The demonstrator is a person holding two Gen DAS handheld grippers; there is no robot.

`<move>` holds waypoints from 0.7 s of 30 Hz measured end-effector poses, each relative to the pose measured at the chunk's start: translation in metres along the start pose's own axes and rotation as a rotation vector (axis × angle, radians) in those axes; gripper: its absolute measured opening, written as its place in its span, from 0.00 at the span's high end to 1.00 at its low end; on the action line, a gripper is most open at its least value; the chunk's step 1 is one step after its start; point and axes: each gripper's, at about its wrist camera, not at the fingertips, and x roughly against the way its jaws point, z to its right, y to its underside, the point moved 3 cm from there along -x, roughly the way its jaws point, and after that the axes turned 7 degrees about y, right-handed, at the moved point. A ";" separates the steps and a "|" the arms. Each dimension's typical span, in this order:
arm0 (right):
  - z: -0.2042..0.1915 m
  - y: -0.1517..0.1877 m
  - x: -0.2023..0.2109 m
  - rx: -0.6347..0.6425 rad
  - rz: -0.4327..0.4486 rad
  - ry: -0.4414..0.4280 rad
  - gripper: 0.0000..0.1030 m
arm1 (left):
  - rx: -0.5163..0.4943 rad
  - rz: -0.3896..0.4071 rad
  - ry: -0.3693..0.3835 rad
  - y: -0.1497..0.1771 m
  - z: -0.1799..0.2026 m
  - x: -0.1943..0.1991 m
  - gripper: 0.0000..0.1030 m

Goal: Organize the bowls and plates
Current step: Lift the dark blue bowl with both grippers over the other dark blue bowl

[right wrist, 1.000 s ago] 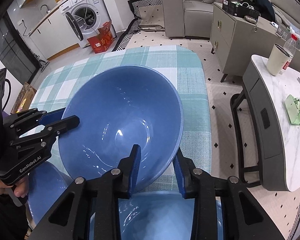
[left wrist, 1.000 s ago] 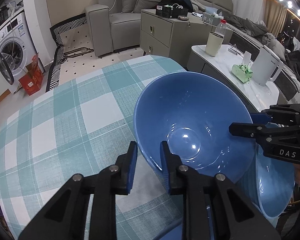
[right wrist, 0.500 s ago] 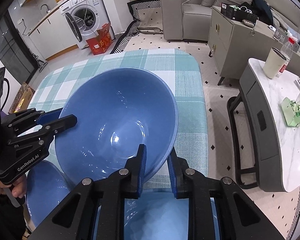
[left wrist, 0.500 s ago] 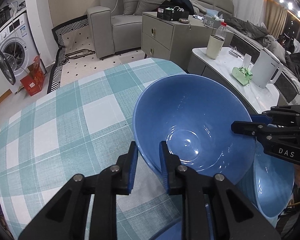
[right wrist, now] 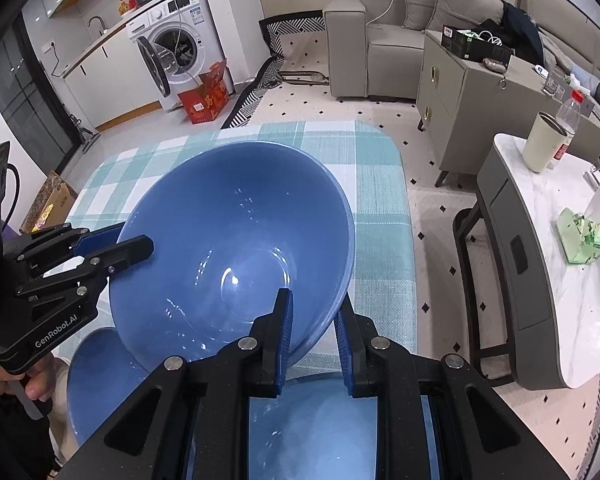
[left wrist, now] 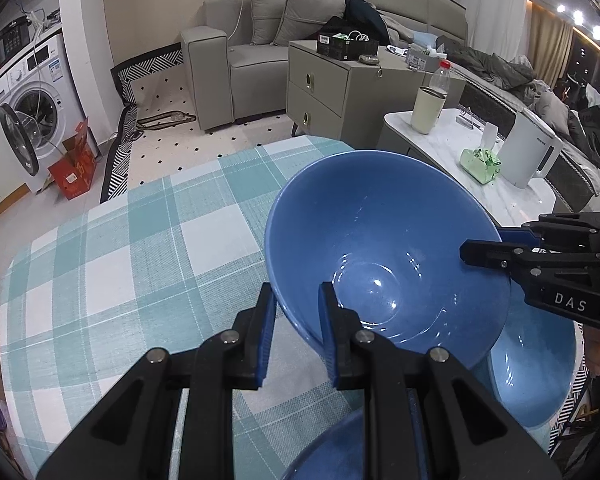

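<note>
Blue bowl, large, held tilted above the checked tablecloth, rim pinched on two opposite sides. Left gripper clamped on the near rim, one finger inside the bowl and one outside; right gripper clamped likewise on the opposite rim.

Step in hand, by the look of it: carrying the bowl toward a stack. Beside and below the held bowl, a second blue bowl; nearer still, under the grippers, another blue dish, bowl or plate hard to tell. Next move probably calls for levelling the bowl, centring it over one of these, lowering with both grips matched, then releasing together.

Left view only: white kettle beyond the bowl on the marble side table. Right view only: hand on the left gripper's handle, and more of the lower dish.
</note>
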 end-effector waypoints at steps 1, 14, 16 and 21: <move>-0.001 0.000 0.003 0.002 0.006 0.001 0.80 | 0.000 0.005 -0.001 -0.001 0.000 0.002 0.81; -0.014 0.004 0.048 0.019 0.072 0.008 0.80 | -0.015 0.080 -0.012 0.001 0.011 0.050 0.81; -0.017 0.005 0.057 0.021 0.084 0.010 0.80 | -0.019 0.091 -0.016 0.003 0.012 0.058 0.81; -0.023 0.010 0.080 0.031 0.117 0.014 0.80 | -0.022 0.119 -0.019 0.006 0.017 0.076 0.81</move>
